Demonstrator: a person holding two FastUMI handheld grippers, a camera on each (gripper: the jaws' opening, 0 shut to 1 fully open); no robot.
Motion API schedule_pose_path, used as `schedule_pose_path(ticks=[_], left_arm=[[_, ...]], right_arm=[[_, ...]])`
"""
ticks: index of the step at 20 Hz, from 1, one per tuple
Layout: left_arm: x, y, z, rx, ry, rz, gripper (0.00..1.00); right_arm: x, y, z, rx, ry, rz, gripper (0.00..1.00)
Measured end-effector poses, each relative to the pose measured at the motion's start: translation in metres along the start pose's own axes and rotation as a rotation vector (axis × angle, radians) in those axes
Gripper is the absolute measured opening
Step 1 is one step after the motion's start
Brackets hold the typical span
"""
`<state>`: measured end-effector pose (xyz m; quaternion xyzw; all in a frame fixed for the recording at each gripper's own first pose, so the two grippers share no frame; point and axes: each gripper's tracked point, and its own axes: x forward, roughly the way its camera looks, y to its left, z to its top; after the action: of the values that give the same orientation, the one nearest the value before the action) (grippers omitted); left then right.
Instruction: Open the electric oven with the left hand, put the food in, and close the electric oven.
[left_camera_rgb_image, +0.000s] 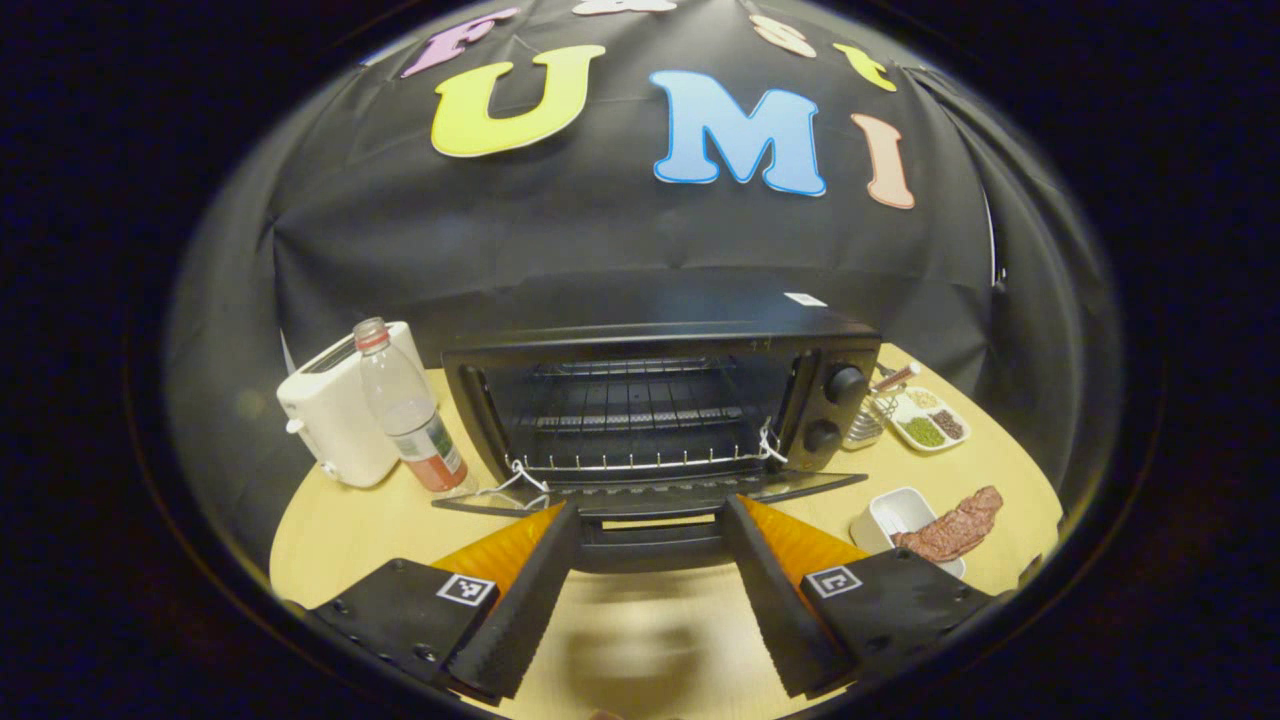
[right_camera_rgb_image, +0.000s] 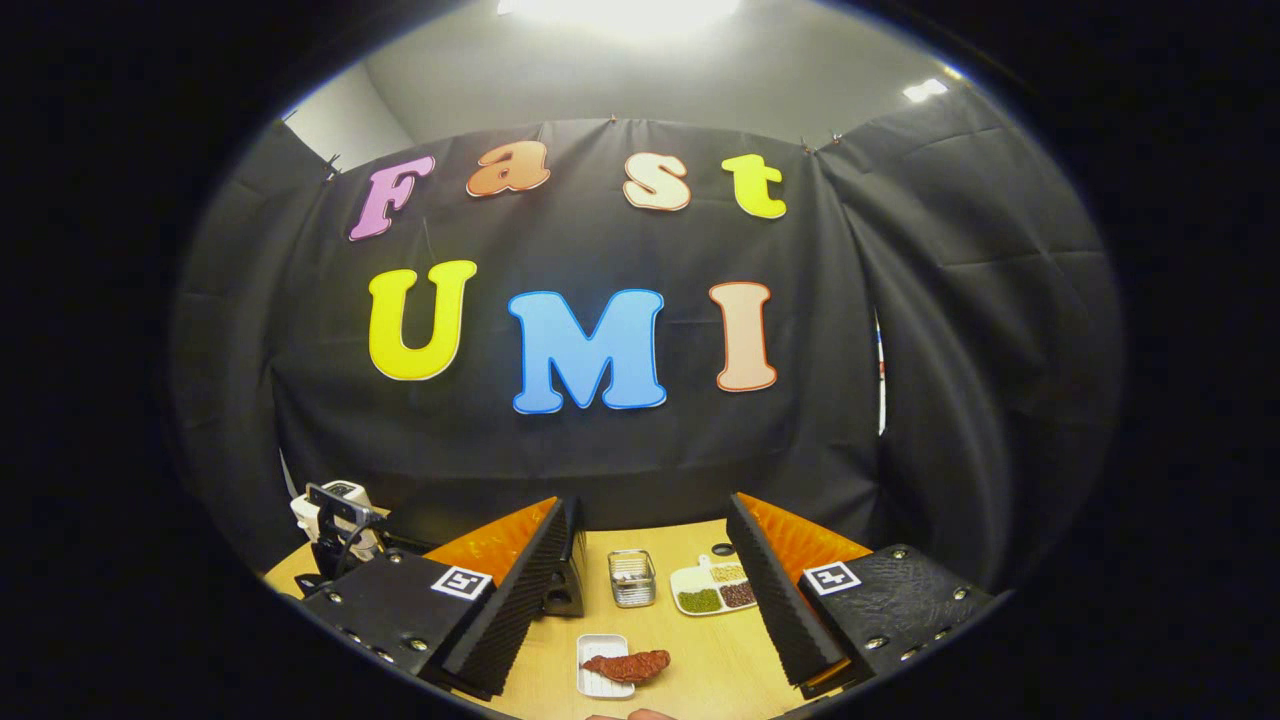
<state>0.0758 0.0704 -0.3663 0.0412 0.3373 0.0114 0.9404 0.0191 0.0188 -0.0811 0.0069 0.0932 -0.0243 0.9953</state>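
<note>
The electric oven (left_camera_rgb_image: 660, 400) stands open on the table (left_camera_rgb_image: 350, 520) straight ahead of the left tongs (left_camera_rgb_image: 650, 590), whose fingers are spread apart at the dropped door's handle (left_camera_rgb_image: 650, 535); contact is unclear. The right tongs (right_camera_rgb_image: 650, 600), also apart and empty, frame the red-brown food (right_camera_rgb_image: 628, 664) on its small white tray (right_camera_rgb_image: 598, 682), partly cut off below.

In the left gripper view the electric oven (left_camera_rgb_image: 660, 400) stands at the middle of the bench (left_camera_rgb_image: 340, 530), its door (left_camera_rgb_image: 650, 495) let down flat toward the camera and a wire rack (left_camera_rgb_image: 630, 440) inside. Left of it stands a bottle (left_camera_rgb_image: 410, 410), and left of that, touching or just beside, a toaster (left_camera_rgb_image: 335, 415). Right of the oven lie a small wire basket (left_camera_rgb_image: 868, 422) and a divided dish (left_camera_rgb_image: 928, 420). Nearer the camera, a small tray (left_camera_rgb_image: 895, 512) carries the food (left_camera_rgb_image: 950, 530), which hangs over its right edge.
</note>
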Motion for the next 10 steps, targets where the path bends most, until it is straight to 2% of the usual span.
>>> schedule_pose_path(ticks=[1,3,4,10], left_arm=[[-0.002,0.0,-0.006,0.004,0.009,0.004,0.97],[-0.004,-0.002,-0.014,0.018,0.016,0.004,1.0],[-0.004,-0.002,-0.02,0.017,0.025,0.001,0.97],[0.001,-0.001,-0.07,0.006,0.132,0.017,0.97]], right_arm=[[0.004,0.002,0.001,-0.003,-0.001,0.015,0.98],[0.01,0.004,0.0,-0.015,0.004,0.037,0.98],[0.012,0.004,-0.001,-0.017,0.01,0.043,0.98],[0.016,0.015,-0.006,-0.026,0.031,0.102,0.98]])
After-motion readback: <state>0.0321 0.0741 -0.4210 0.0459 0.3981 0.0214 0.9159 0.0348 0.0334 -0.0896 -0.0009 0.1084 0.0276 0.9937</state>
